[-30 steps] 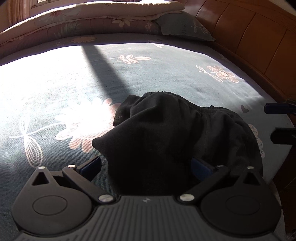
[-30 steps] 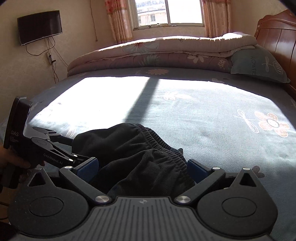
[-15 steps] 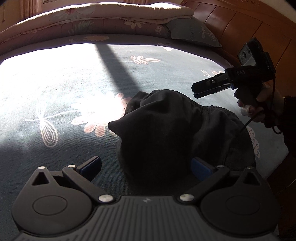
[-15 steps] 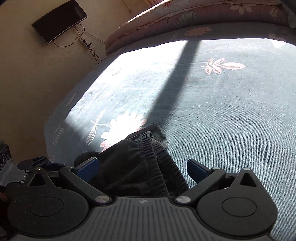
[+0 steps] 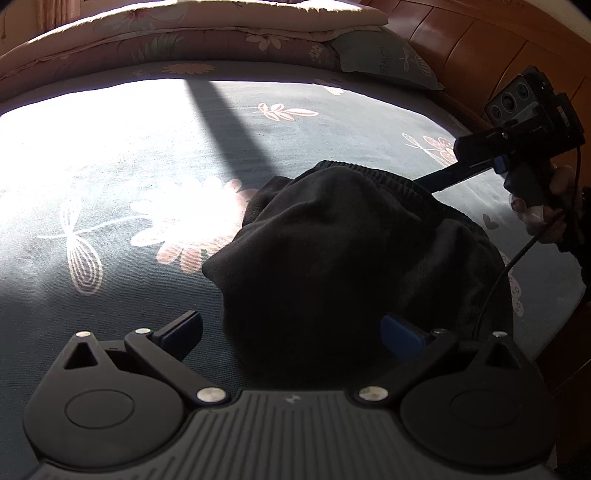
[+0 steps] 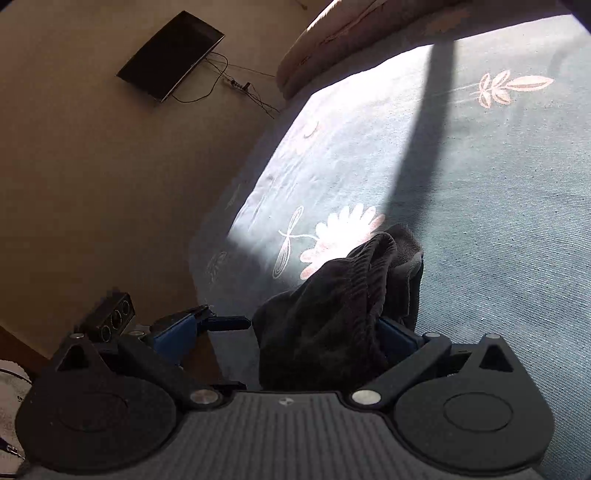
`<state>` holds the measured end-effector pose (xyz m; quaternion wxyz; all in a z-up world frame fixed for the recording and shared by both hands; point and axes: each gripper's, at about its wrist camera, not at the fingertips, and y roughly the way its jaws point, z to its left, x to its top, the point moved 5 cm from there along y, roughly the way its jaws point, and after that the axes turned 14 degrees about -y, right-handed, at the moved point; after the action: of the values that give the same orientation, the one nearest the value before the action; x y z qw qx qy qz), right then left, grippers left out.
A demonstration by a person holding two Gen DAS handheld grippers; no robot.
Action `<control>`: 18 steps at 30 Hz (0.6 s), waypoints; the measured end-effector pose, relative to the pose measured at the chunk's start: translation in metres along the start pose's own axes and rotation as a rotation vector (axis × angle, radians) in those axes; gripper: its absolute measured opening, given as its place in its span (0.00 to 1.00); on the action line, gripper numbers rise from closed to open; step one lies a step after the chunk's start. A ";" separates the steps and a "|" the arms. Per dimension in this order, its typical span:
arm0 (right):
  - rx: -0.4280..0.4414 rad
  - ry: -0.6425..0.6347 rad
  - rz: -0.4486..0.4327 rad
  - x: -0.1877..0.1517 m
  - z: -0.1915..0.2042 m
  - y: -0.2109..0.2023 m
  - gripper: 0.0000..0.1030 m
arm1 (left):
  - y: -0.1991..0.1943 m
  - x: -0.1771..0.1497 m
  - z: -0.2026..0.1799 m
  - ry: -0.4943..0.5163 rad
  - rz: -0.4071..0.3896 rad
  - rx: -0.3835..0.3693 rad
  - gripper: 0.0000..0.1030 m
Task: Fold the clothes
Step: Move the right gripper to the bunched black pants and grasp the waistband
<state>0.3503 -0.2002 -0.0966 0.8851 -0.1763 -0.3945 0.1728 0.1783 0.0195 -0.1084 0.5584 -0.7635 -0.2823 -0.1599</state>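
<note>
Garment: a black garment (image 5: pixel 354 254) is lying bunched on the bedsheet (image 5: pixel 122 155), near the bed's near edge; its ribbed waistband (image 6: pixel 364 266) is standing up in folds.
Open room: the sheet is stretching bare and sunlit to the left and beyond the garment, as far as the folded quilt (image 5: pixel 192 33) and pillow (image 5: pixel 384 55) at the far side.
Edges: the wooden headboard (image 5: pixel 480 44) is closing in the right side; in the right wrist view the bed edge is dropping toward a beige wall carrying a dark television (image 6: pixel 170 55).
Left gripper (image 5: pixel 291 328): jaws are standing wide apart, low over the sheet, with the garment's near end lying between the fingers.
Right gripper (image 6: pixel 284 332): jaws are gaping too, the waistband bunching between them and touching the right finger; nothing is clamped.
Hand (image 5: pixel 546 206): it is wrapping the right gripper's handle, reaching in from the headboard side with the fingers pointing at the waistband.
Writing: letters on the pillow are too blurred to read.
</note>
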 end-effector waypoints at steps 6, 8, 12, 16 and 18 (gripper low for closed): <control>-0.048 0.050 0.050 -0.010 -0.027 0.027 0.98 | -0.004 -0.001 0.003 0.003 -0.002 0.003 0.99; 0.008 0.008 0.005 -0.003 -0.014 0.022 0.98 | -0.002 0.000 0.006 -0.005 -0.002 0.008 0.99; 0.032 -0.053 0.007 0.004 -0.008 0.026 0.86 | 0.001 0.000 0.008 -0.013 0.003 0.013 0.99; -0.093 -0.058 0.117 -0.005 -0.023 0.042 0.48 | 0.005 -0.001 0.006 -0.004 0.011 0.007 0.99; -0.126 -0.085 0.110 -0.003 -0.021 0.039 0.39 | 0.006 -0.002 0.005 0.001 0.015 0.004 0.99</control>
<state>0.3574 -0.1712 -0.1291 0.8440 -0.2454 -0.4314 0.2033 0.1806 0.0221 -0.1158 0.5611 -0.7645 -0.2766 -0.1556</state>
